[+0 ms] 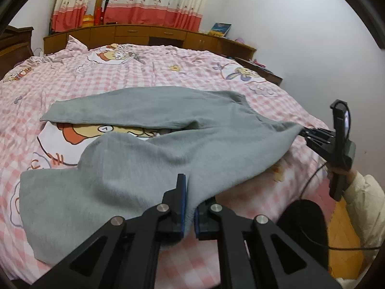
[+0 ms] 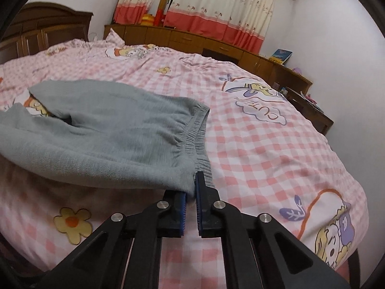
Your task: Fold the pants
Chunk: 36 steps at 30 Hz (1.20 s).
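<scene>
Bedroom with a pink-checked bed (image 1: 216, 72) carrying grey pants (image 1: 144, 149), spread near its front edge, long axis running across the bed: waistband (image 2: 195, 130) toward the right side, 2 legs pointing left. Left gripper (image 1: 190, 207) is clamped on the near leg, which is raised off the cover; right gripper (image 2: 191, 192) is clamped on the near corner of the waistband, likewise lifted. Judged stage: early. The near half is being carried toward the far leg, yet the 2 legs are not stacked, and the crosswise folds remain undone.
</scene>
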Motion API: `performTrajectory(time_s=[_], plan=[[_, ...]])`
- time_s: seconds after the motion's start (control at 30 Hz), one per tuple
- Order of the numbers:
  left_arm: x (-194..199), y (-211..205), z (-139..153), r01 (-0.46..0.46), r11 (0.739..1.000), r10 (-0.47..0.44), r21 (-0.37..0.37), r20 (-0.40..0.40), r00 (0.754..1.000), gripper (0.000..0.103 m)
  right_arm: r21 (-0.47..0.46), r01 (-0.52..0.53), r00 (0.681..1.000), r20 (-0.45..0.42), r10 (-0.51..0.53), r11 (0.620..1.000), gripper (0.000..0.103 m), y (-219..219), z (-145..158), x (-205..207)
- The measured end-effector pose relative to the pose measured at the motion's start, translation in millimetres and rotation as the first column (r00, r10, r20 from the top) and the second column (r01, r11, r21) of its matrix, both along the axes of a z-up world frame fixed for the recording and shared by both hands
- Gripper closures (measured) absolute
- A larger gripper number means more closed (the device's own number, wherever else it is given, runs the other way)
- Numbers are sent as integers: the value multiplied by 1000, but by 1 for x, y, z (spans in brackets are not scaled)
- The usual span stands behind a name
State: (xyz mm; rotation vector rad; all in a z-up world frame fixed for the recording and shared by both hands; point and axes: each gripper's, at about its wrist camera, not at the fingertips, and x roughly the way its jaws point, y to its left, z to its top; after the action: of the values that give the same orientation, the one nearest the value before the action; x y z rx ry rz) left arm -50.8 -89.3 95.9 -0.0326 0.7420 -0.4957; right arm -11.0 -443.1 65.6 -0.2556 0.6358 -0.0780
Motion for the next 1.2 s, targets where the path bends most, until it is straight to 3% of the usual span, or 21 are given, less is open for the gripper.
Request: performTrajectory(time_s=[0.33, 0.5, 0.6, 0.77, 0.87, 0.97, 1.03, 1.1, 1.2], plan=[[1, -6, 26, 8, 1000, -8, -24, 19, 1000, 100, 6, -2, 1000, 19, 2, 1000, 97, -2, 13, -6], [55, -6, 60, -58, 998, 55, 30, 100, 993, 100, 15, -37, 998, 45, 37, 999, 97, -2, 40, 34], [103, -8, 65, -92, 995, 86, 49, 105, 991, 100, 55, -42, 999, 34, 40, 998, 97, -7, 48, 72], [191, -13, 30, -123, 983, 119, 139, 31, 992, 99, 153, -37, 998, -37, 43, 988, 97, -19, 39, 149], [229, -10, -1, -142, 980, 149, 142, -44, 988, 99, 180, -14, 994, -100, 32, 984, 97, -23, 18, 187], [261, -5, -36, -163, 976, 182, 145, -128, 975, 98, 170, 20, 989, -151, 6, 985, 85, -22, -2, 212], [270, -2, -50, -164, 976, 187, 145, -160, 969, 95, 165, 44, 988, -151, -19, 985, 66, -26, -6, 217], [273, 0, -61, -165, 976, 189, 143, -176, 966, 91, 154, 74, 991, -126, -55, 985, 57, -35, -4, 213], [270, 4, -62, -163, 978, 183, 127, -164, 969, 90, 175, 90, 991, -110, -71, 980, 53, -52, 0, 203]])
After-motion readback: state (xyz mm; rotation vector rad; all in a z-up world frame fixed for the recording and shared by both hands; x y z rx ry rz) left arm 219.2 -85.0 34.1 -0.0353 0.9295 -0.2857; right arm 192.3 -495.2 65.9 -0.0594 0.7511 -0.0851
